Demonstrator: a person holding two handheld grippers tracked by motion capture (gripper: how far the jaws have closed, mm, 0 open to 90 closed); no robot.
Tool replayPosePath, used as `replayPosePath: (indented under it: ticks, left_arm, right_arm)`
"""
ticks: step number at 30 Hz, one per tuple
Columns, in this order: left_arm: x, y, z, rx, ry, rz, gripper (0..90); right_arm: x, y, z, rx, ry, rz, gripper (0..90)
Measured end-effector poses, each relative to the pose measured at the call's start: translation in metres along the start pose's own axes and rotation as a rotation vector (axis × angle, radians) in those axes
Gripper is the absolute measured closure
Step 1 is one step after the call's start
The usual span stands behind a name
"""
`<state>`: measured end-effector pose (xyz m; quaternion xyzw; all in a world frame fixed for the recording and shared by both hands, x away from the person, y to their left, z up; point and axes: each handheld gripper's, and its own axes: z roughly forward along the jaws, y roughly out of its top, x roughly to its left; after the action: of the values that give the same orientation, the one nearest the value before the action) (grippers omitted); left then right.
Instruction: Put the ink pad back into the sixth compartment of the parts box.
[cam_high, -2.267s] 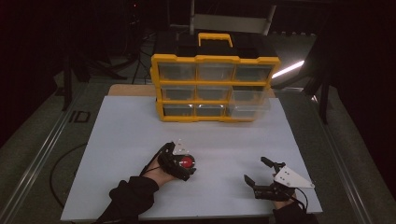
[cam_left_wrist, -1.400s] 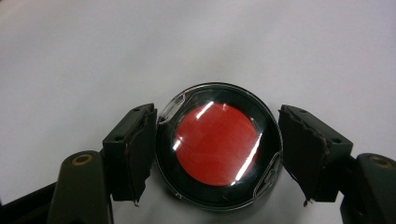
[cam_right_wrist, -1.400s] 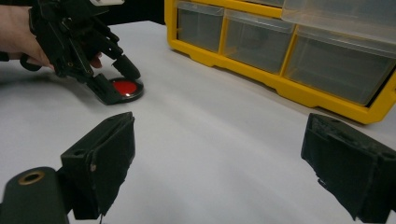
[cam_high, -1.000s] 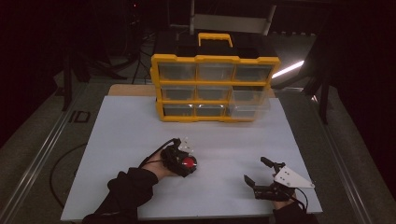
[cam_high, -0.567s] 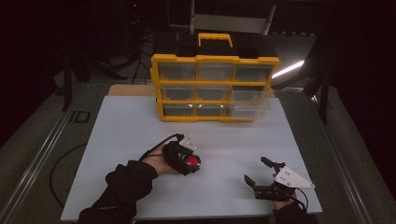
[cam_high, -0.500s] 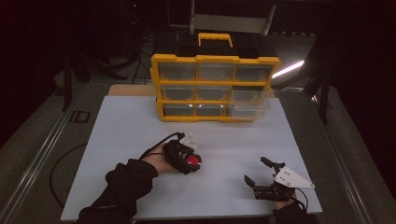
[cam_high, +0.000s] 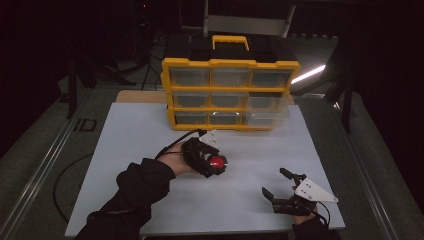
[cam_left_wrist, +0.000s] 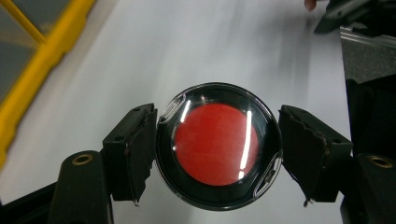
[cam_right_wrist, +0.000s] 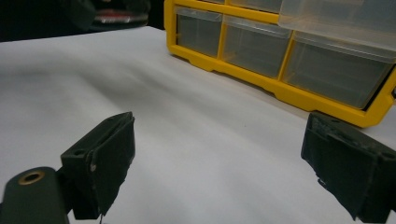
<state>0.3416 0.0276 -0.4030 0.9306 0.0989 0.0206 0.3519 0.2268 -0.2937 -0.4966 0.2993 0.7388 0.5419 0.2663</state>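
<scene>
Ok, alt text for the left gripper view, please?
The left gripper clamps a round black container with a red centre between its two black jaws, above the white table. A yellow drawer cabinet edges the upper left.

Yellow drawer cabinet (cam_right_wrist: 299, 51): top and right end cut off in the right gripper view; drawer contents unreadable. Round red-faced case (cam_left_wrist: 218, 145): side walls covered by left tool (cam_left_wrist: 218, 154) pads. Right forearm: cropped at the surface's near edge.

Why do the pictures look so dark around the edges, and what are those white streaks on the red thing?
High view: light falls on the white table while the room behind stays near black. Left gripper view: the streaks are glare on the clear lid of the round red container. Right gripper view: the near jaws are soft, the yellow drawer cabinet sharper.
</scene>
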Motion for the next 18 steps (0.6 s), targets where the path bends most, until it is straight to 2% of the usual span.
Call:
replayPosePath:
  ticks: [5,9,18]
  left_arm:
    - [-0.001,0.016,-0.007,-0.024,-0.010,0.017,30.6]
    - [0.000,0.028,-0.012,-0.023,0.004,0.035,30.6]
    - [0.004,0.053,-0.020,-0.035,0.007,0.057,30.6]
  right_arm:
    - [0.000,0.000,0.000,0.000,-0.002,0.000,9.9]
    - [0.000,0.000,0.000,0.001,-0.003,0.002,9.9]
    - [0.000,0.000,0.000,0.000,-0.002,0.003,9.9]
